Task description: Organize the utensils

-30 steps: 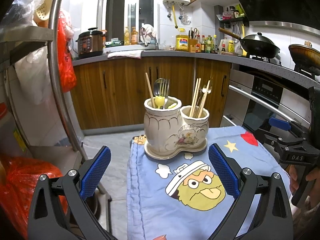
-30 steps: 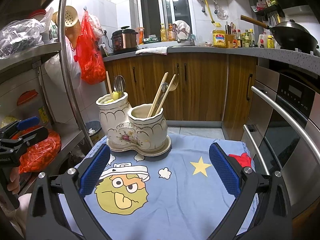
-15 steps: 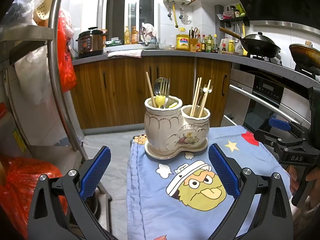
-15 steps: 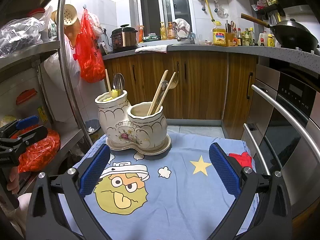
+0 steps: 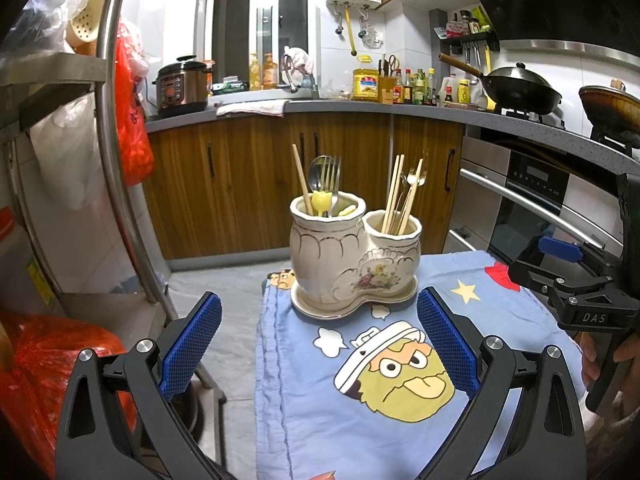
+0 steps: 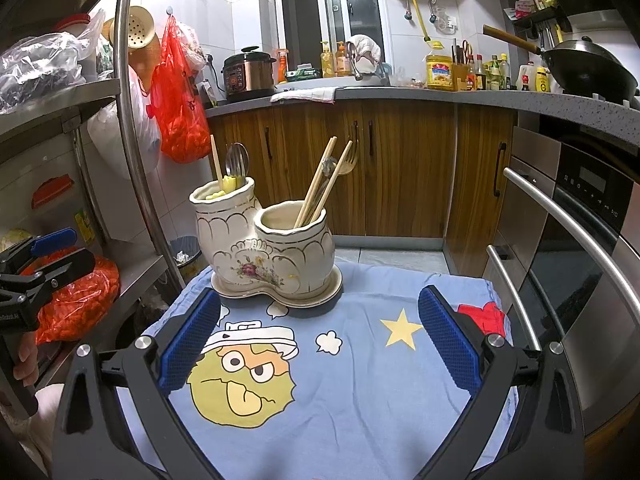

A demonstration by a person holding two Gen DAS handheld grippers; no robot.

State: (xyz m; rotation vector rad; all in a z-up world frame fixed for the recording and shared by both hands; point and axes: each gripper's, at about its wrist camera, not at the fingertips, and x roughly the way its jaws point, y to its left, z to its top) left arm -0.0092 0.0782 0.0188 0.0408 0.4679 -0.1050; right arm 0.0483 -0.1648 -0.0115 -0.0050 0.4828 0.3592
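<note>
both grippers hover, fingers spread wide, nothing held: left gripper (image 5: 318,350), right gripper (image 6: 319,342). ceramic holder (image 6: 264,250) stands on tabletop ahead, mixed utensils (image 6: 320,184) in both cups. advice: approach one handle from above, pinch high, lift straight. blue cartoon cloth (image 6: 360,380) covers tabletop; small kitchen, wooden cabinets (image 5: 248,184) behind.

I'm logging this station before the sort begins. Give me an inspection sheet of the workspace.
Surface: blue cartoon cloth covers the table.
Job's things: ceramic double holder stands upright on the cloth; taller pot holds a spoon, a fork, one chopstick and yellow pieces; shorter pot holds chopsticks and small cutlery.
Clutter: nothing seen on the cloth.
Grippers: left gripper open, empty; right gripper open, empty; both short of the holder.
Cables: nothing seen.
Surroundings: oven, wok, steel shelf rack.
</note>
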